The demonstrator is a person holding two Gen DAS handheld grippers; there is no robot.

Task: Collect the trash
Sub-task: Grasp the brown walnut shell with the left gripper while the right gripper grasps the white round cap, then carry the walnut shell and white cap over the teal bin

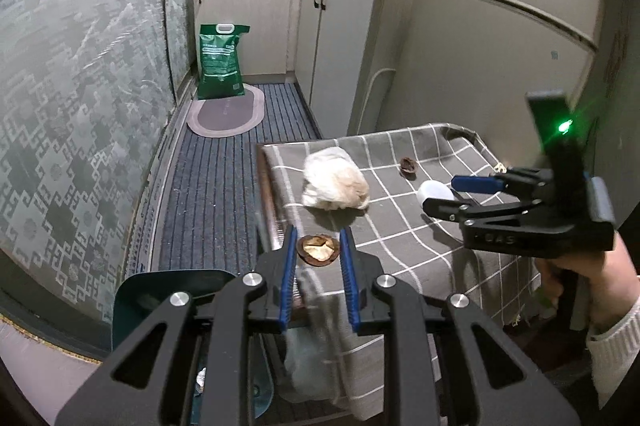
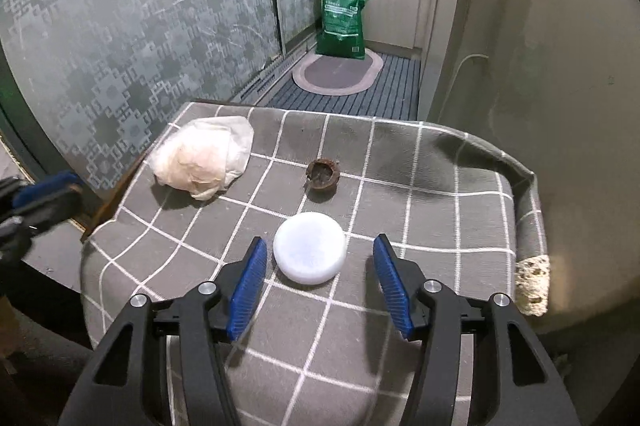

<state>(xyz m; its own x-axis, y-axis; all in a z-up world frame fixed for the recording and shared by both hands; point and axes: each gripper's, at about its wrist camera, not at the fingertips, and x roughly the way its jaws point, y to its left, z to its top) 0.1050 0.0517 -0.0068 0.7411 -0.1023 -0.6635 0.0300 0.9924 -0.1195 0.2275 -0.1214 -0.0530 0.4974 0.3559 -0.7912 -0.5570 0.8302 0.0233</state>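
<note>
My left gripper (image 1: 319, 244) is shut on a brown fruit shell (image 1: 318, 251) and holds it over the near left corner of the checked grey tablecloth (image 1: 404, 226). A crumpled white plastic bag (image 1: 334, 185) (image 2: 204, 158) lies on the cloth. A second brown shell (image 1: 409, 167) (image 2: 322, 175) lies farther back. A white round lid (image 2: 309, 252) (image 1: 434, 193) lies between the open pads of my right gripper (image 2: 318, 258) (image 1: 440, 192), apart from both.
A teal bin (image 1: 160, 302) stands on the floor below my left gripper, to its left. A green sack (image 1: 221, 60) and an oval mat (image 1: 226, 112) lie down the aisle. Patterned glass doors (image 1: 80, 86) run along the left, white cabinets (image 1: 340, 38) and a fridge (image 1: 500, 46) along the right.
</note>
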